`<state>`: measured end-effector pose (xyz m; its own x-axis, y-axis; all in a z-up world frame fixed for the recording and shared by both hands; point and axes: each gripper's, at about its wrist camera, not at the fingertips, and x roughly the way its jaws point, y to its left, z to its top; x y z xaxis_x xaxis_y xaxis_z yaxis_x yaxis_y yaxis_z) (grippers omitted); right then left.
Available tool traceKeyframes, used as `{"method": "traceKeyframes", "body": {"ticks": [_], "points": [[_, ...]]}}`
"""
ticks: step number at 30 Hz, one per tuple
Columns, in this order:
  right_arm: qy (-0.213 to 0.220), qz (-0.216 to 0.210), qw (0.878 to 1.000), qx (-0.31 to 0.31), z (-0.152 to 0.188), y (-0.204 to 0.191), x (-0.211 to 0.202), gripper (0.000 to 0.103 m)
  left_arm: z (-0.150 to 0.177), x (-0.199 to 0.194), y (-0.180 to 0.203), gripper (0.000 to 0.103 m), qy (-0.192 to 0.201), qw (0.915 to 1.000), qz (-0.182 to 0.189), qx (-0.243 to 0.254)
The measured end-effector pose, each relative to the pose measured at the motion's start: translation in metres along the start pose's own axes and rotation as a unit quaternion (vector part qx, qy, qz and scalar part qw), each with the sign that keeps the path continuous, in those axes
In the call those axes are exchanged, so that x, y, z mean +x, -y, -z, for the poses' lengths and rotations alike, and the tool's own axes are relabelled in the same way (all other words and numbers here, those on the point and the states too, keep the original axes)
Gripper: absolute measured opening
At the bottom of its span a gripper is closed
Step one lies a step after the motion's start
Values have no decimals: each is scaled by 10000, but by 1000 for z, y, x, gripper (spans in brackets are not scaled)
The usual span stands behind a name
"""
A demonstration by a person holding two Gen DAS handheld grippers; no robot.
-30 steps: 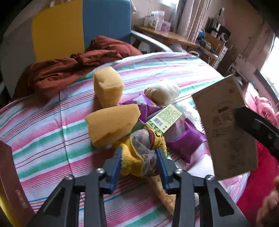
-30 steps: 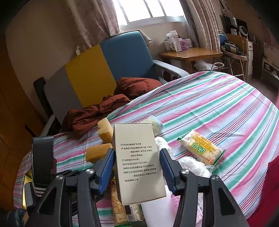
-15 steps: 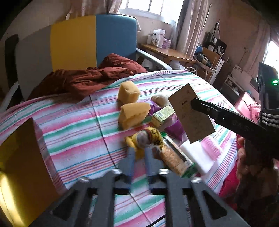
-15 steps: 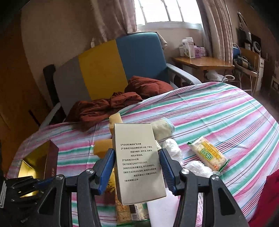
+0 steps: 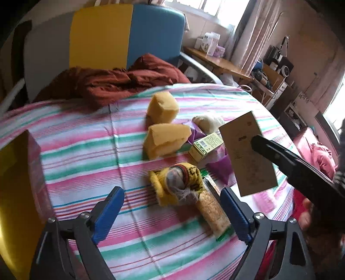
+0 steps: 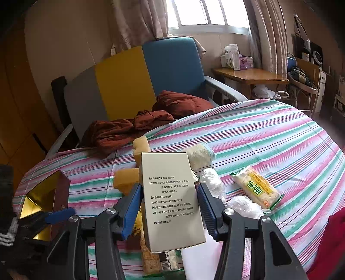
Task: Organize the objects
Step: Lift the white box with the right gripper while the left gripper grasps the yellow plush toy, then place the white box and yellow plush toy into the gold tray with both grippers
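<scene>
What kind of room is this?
Probably a lived-in room at home: an armchair with a rumpled red blanket, a curtained window, and a wooden desk crowded with boxes.

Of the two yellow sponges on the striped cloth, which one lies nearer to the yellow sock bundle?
The lower, wedge-shaped sponge; it sits just beyond the sock bundle, while the blocky sponge stands farther back toward the red cloth.

Tricolour armchair (image 6: 133, 86) with rust-red blanket (image 5: 112, 84), wooden side table (image 6: 250, 75) by window.

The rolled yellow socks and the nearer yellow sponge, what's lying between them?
In the left wrist view, only bare striped tablecloth separates the socks from the sponge.
</scene>
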<state>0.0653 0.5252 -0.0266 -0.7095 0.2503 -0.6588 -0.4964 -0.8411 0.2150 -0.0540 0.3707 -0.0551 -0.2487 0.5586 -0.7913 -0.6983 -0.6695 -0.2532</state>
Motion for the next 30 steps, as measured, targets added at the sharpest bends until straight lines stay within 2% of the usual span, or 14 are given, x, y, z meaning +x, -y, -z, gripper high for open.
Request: {"method": "traceKeyframes", "body": {"ticks": [3, 4, 6, 7, 10, 13, 17, 21, 26, 30], "points": [[-5, -23, 10000, 10, 0, 0, 1, 53, -6, 24, 2, 91, -142, 9999, -13, -28], [-18, -36, 10000, 7, 0, 0, 2, 53, -7, 33, 3, 87, -228, 9997, -58, -6], [-76, -50, 10000, -1, 0, 0, 5, 53, -7, 47, 1, 48, -438, 9990, -1, 3], [-102, -60, 9999, -14, 0, 0, 6, 53, -6, 55, -1, 39, -614, 9979, 184, -31], [-111, -87, 9999, -70, 1, -1, 6, 53, -2, 43, -3, 30, -392, 9990, 221, -8], [-67, -198, 9996, -169, 2, -6, 4, 53, 2, 13, -6, 30, -201, 9995, 232, 63], [-56, -407, 9987, -296, 2, -15, 1, 53, 10, -45, -22, 30, 252, 9994, 212, 64], [-100, -673, 9968, -410, 3, -36, -8, 53, 22, -98, -51, 30, 644, 9979, -33, 67], [-239, -1422, 9884, -468, 5, -87, -16, 53, 53, -155, -110, 30, 1006, 9924, -623, -324], [-533, -2076, 9747, -642, 12, -148, -9, 53, 84, -188, -155, 30, 1130, 9843, -1218, -600]]}}
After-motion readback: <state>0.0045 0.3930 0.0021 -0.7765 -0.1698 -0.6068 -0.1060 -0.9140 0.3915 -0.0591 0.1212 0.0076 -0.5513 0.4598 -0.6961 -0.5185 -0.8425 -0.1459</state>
